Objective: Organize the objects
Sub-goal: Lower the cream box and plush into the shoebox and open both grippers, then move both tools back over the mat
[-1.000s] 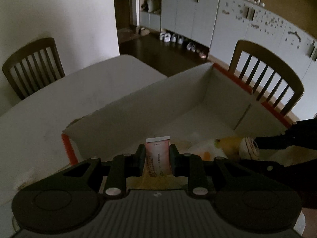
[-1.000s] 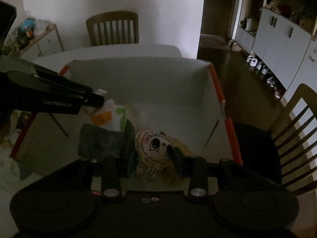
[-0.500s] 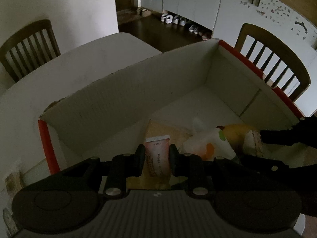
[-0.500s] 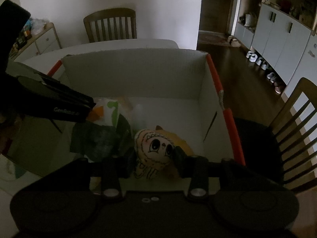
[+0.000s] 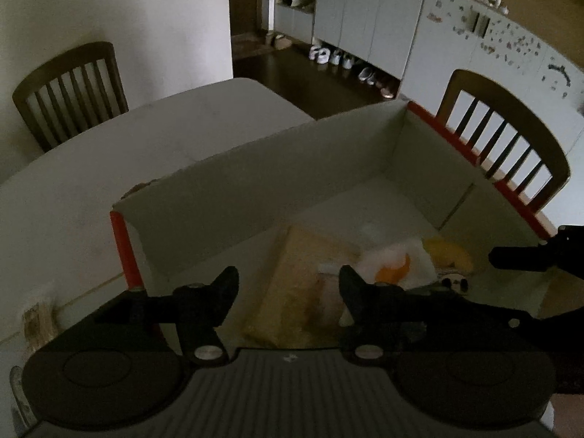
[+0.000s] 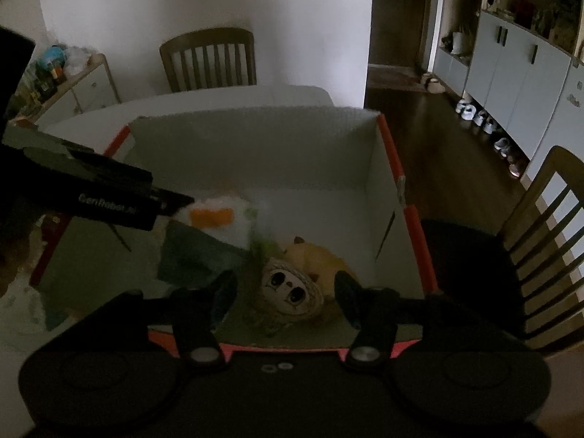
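right wrist view: both grippers (image 6: 285,284) agape; doll (image 6: 292,290) lies face-up in box (image 6: 255,146).

This is a lived-in home, a dimly lit dining area. A white dining table (image 5: 120,153) stands with dark wooden slat-back chairs (image 5: 69,87) drawn up around it. Along the far wall runs a bank of pale grey-blue cupboards (image 5: 368,18), and a row of shoes (image 5: 346,65) sits on the dark wooden floor (image 6: 438,138) beneath them. A dark doorway (image 6: 398,14) opens onto a hall. In the corner, a small light wooden sideboard (image 6: 76,84) is cluttered with household odds and ends.
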The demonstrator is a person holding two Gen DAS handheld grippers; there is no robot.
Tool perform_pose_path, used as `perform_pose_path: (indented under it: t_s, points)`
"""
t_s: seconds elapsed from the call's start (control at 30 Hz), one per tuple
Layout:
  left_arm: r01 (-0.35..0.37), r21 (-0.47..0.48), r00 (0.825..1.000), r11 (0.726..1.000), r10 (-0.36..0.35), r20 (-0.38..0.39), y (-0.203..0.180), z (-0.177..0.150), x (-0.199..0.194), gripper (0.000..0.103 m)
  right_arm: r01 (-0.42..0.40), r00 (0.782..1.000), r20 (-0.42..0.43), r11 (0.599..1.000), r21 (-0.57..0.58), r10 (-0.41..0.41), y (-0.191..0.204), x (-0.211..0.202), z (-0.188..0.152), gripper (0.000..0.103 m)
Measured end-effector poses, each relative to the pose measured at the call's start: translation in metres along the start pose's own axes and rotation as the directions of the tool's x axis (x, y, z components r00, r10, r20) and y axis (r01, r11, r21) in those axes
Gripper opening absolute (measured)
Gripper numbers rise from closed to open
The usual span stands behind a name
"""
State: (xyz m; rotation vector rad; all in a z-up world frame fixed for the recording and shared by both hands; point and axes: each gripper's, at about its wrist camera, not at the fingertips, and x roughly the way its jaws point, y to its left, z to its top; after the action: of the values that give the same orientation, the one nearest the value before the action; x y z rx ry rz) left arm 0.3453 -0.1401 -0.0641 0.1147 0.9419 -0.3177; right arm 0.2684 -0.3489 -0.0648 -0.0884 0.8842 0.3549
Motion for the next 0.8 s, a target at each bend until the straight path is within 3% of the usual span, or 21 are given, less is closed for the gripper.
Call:
perform_pose_path:
  t_s: [0.47, 0.8]
  points:
    - [0.071, 0.008, 0.993, 0.997, -0.072, 0.088, 0.002, -0.015, -0.058, 0.064, -0.035, 0.997, 0.064, 0.999, 0.016, 0.034, 0.022, -0.040, 0.006, 0.067]
    - [0.107, 0.001, 0.984, 0.994, -0.106, 0.145, 0.027, -0.041, -0.104, 0.075, -0.043, 0.994, 0.106, 0.999, 0.023, 0.040, 0.064, -0.060, 0.008, 0.075]
